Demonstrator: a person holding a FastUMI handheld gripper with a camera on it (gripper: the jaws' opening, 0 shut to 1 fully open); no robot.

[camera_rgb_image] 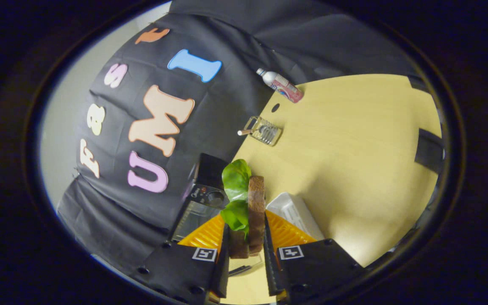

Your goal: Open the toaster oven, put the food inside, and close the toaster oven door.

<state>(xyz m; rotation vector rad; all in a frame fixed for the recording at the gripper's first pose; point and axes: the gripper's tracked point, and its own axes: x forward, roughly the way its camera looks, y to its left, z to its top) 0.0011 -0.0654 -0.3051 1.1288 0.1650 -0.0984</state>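
Note:
My gripper (pixel 246 248) is shut on a sandwich (pixel 256 209), a brown bread slice on edge with green lettuce (pixel 236 180) sticking out beside it, pinched between both black fingers and lifted above the table. The view is strongly tilted. Just beyond the food, off to one side, stands the black toaster oven (pixel 203 192) with its knobs and glass door (pixel 193 218); the door looks closed. A white tray (pixel 297 212) lies on the wooden table (pixel 354 161) just ahead of the fingers, on the other side of the food.
Farther along the table stand a clear glass jar with a clasp lid (pixel 264 130) and a pink and white bottle (pixel 281 85) lying near the black cloth wall. A dark object (pixel 428 150) sits at the table's far edge.

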